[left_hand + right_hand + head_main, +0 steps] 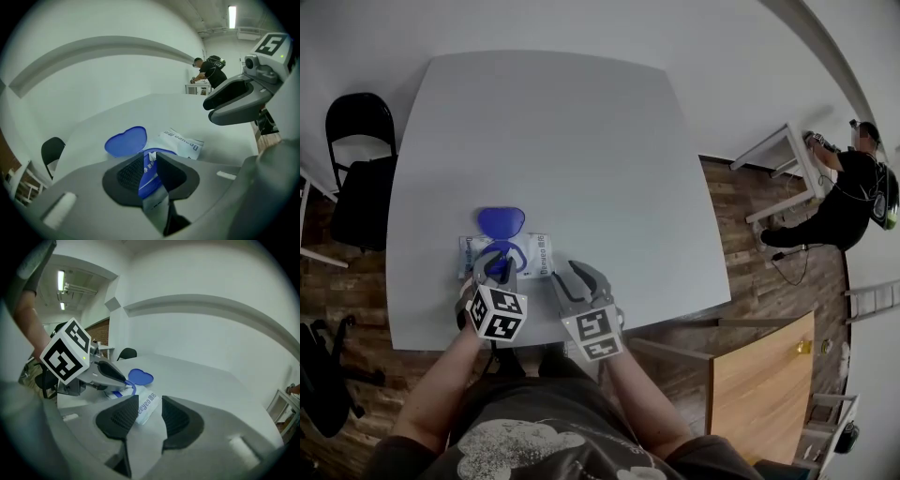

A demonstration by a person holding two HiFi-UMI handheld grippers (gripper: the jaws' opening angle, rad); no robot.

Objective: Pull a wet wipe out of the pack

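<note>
The white wet wipe pack (534,255) (183,143) (146,412) lies near the front edge of the white table (562,141). Its blue heart-shaped lid (500,220) (125,140) (140,377) is flipped open toward the far side. My left gripper (497,262) (149,161) (125,383) points down over the blue-ringed opening. Its jaws stand apart, with the pack's blue label and a small white tip showing in the gap. My right gripper (572,279) (150,400) (210,111) hovers open at the pack's right end, holding nothing.
A black chair (358,159) stands left of the table. At the far right a person (853,187) works beside a white frame (787,164). A wooden board (764,384) lies on the floor to the front right.
</note>
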